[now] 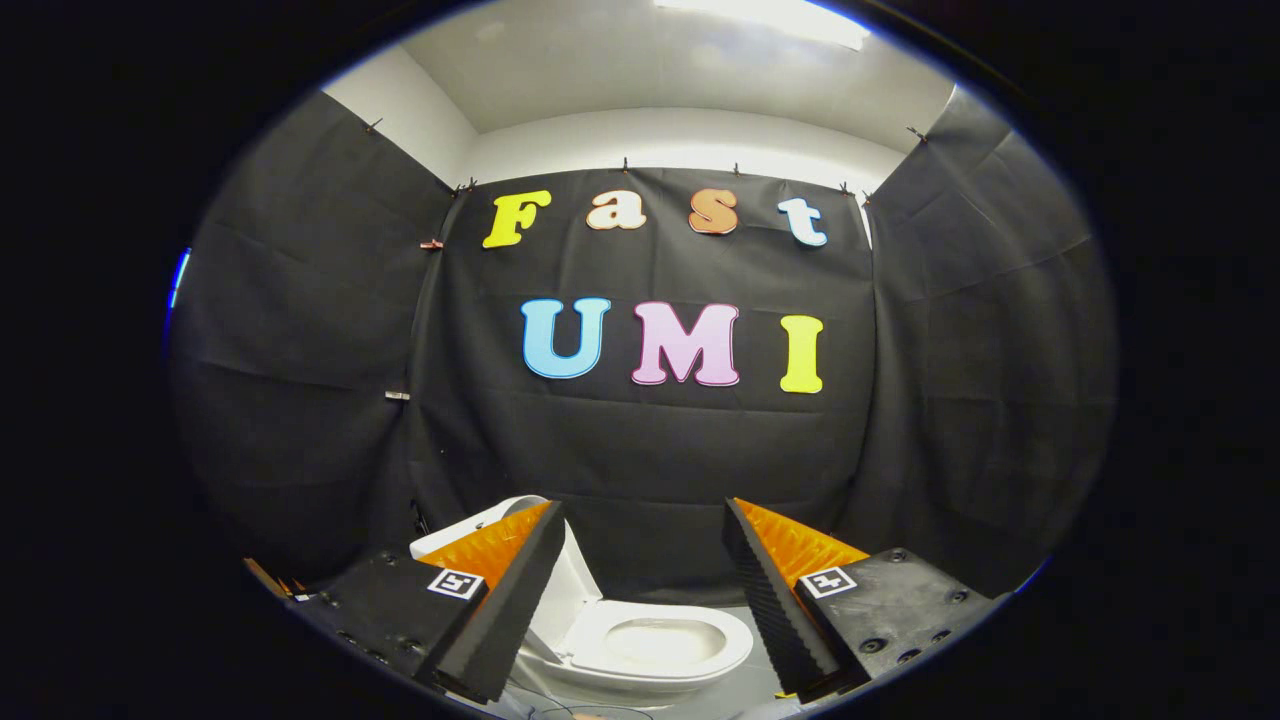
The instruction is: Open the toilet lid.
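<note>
White toilet — lid raised, bowl exposed.

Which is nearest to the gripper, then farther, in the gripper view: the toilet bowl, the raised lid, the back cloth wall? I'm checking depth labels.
The gripper is open, holding nothing.
1. Toilet bowl: between and just ahead of the fingers.
2. Raised lid: upright behind the bowl, by the left finger.
3. Back cloth wall: beyond the toilet.

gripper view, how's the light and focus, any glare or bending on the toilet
Gripper view: a ceiling light blows out to white glare; the toilet, seen between the open tool fingers with its lid up, is sharp and evenly lit; fisheye bends the booth walls.
</note>
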`<action>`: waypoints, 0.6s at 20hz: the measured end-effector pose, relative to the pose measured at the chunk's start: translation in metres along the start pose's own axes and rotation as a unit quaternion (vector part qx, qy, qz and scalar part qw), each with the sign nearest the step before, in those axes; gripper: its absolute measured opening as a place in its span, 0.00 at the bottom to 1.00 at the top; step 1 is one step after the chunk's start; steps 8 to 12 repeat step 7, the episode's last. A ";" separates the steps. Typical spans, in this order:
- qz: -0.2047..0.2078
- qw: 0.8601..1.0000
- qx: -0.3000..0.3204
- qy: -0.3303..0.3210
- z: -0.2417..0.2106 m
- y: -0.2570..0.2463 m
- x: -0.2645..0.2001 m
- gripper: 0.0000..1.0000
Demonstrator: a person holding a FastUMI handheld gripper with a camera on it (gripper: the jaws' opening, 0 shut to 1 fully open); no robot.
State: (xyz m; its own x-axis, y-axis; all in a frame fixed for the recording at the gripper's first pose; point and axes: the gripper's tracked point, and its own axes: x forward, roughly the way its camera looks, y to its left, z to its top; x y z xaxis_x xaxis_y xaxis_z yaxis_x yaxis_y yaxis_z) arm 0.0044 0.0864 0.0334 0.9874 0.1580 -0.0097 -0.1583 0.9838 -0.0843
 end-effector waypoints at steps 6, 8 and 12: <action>0.000 1.000 0.000 0.002 -0.001 -0.002 0.000 0.99; 0.000 1.000 0.000 0.002 -0.001 -0.001 0.000 0.99; 0.000 1.000 0.000 0.002 -0.001 -0.001 0.000 0.99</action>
